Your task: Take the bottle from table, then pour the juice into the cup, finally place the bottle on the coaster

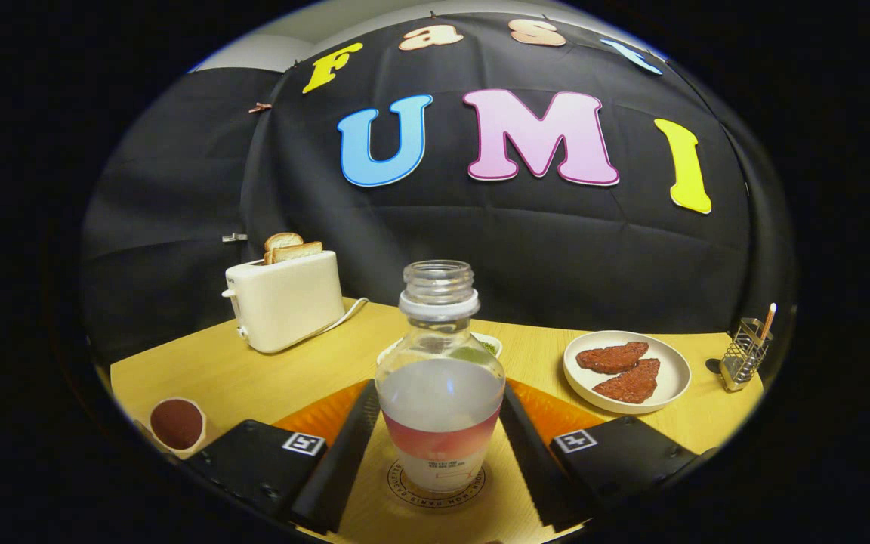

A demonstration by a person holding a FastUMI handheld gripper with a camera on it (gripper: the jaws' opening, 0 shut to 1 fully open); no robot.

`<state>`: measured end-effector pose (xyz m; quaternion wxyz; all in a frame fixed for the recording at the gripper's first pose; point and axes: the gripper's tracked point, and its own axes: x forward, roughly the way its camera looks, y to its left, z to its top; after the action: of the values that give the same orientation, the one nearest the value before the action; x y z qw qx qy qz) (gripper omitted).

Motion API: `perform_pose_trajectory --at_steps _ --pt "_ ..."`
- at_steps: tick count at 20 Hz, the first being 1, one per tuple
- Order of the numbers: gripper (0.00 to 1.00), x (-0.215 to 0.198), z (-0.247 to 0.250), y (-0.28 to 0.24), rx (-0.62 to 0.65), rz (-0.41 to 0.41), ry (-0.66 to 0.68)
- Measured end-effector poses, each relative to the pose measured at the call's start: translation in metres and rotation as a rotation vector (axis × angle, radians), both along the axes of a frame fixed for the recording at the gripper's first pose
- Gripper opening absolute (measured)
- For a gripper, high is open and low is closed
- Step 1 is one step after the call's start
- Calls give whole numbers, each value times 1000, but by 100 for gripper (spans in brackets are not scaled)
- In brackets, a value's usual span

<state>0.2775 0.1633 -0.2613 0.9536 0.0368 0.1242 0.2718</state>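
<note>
One bottle (439, 378) is being seen standing upright between the two fingers (344, 446) of the tongs (439, 472), its base resting on one round coaster (405, 483) printed with a ring of lettering. The bottle is uncapped, its threaded neck is open, and a pale liquid is filling roughly its lower half above a pink label band. The fingers are being held close along both sides of the bottle, but whether both are pressing on it cannot be told.

One cup (177, 425) with a dark inside is being seen on the worktop (254, 378), off to the left of the left finger and near the worktop's edge. Orange matting (329, 412) is lying under the fingers on either side of the bottle.

Beyond the tongs to the left, one cream toaster (285, 299) is standing with two slices of toast (293, 247) sticking out of its top and a cord trailing from it. Beyond the right finger, one white plate (669, 378) is carrying two reddish-brown pieces (624, 370) lying side by side. Further right, one wire holder (743, 355) is standing with one stick in it. Directly behind the bottle, one small white dish (489, 344) with something green in it is being partly hidden.
</note>
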Motion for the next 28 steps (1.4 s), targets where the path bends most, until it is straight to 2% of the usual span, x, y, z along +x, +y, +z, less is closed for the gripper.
perform_pose_trajectory --at_steps 1,8,13,20,23,28 --pt "100 -1 1 0 -1 2 -3" --pt "100 -16 13 -9 -7 10 24" --pt "99 -34 48 -27 -19 1 -27" --pt "98 -65 132 -80 -54 -101 -158" --pt "98 -83 165 -96 -37 -116 -178" --pt "98 -114 213 -134 -62 -194 -230"
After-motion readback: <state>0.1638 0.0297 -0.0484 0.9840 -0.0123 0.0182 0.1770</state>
